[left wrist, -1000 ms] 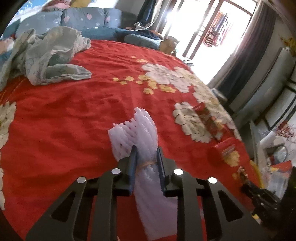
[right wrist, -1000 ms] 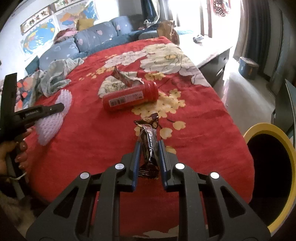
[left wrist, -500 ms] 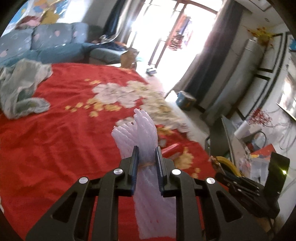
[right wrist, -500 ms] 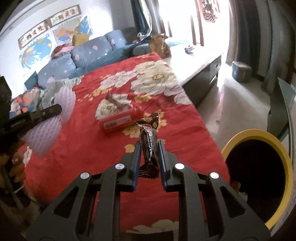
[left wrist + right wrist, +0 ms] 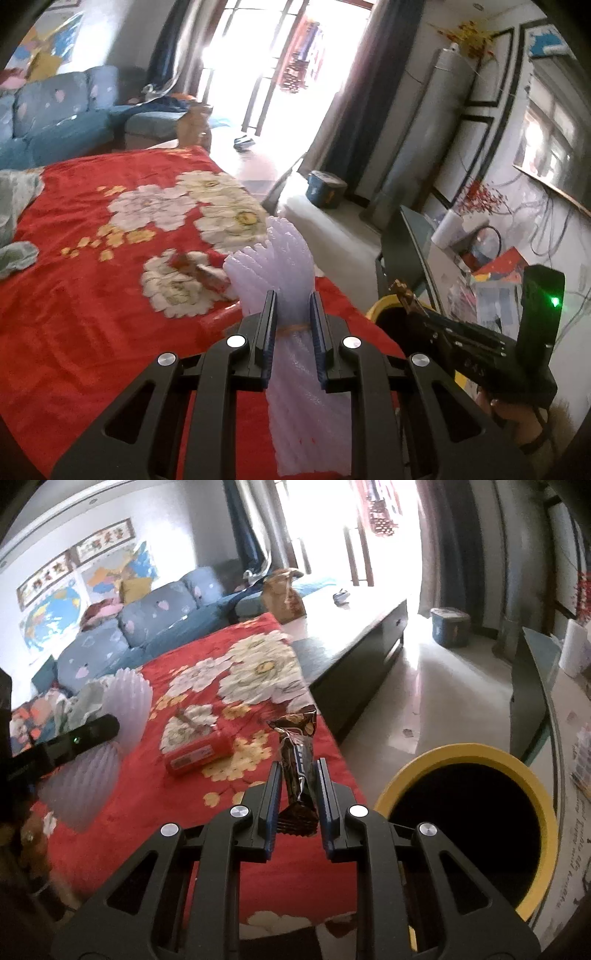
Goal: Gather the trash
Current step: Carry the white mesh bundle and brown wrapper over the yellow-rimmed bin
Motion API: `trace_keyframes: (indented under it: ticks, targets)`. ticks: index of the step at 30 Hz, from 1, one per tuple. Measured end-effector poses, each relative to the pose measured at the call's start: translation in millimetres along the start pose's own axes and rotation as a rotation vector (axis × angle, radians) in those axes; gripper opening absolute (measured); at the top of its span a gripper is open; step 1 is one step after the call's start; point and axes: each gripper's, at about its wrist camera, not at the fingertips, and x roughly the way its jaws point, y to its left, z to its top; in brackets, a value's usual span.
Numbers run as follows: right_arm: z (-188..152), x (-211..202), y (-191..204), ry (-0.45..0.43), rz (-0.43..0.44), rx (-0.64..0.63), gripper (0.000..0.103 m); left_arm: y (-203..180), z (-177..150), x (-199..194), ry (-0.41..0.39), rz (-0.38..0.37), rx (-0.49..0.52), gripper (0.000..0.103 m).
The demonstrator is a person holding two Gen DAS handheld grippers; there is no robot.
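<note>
Left gripper (image 5: 291, 314): jaws clamped on white foam net (image 5: 284, 266). Right gripper (image 5: 297, 784): jaws clamped on brown wrapper (image 5: 297, 749), beside yellow-rimmed bin (image 5: 469, 753). Red can (image 5: 197, 753) lies on the tabletop (image 5: 129, 794).

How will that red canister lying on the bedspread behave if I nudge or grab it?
The red canister lies on its side, so a nudge would probably roll it, though the soft red bedspread should damp that. It looks rigid, likely a firm grip. Its smooth wall may slip between narrow pads.

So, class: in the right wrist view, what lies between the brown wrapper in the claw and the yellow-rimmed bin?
Only the claw's own finger; beyond it, red blanket edge and bare floor reach the bin from the brown wrapper.
</note>
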Motion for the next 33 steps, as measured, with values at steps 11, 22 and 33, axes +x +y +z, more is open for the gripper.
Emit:
trace_keyframes:
  ticks: [11,22,33]
  targets:
    - [3.4,-15.5,-38.8,-0.043,-0.061,0.077,0.013,-45.6,-1.7,16.5,0.027,-0.062,0.092,0.017]
    - [3.3,-27.9,-76.0,-0.075,-0.118,0.154,0.013,-82.0,-10.9,33.1,0.068,-0.126,0.164,0.017]
    - [-4.6,-34.1,-113.3,-0.075,-0.172,0.231,0.014,-120.3,-25.2,49.6,0.112,-0.191,0.247,0.017]
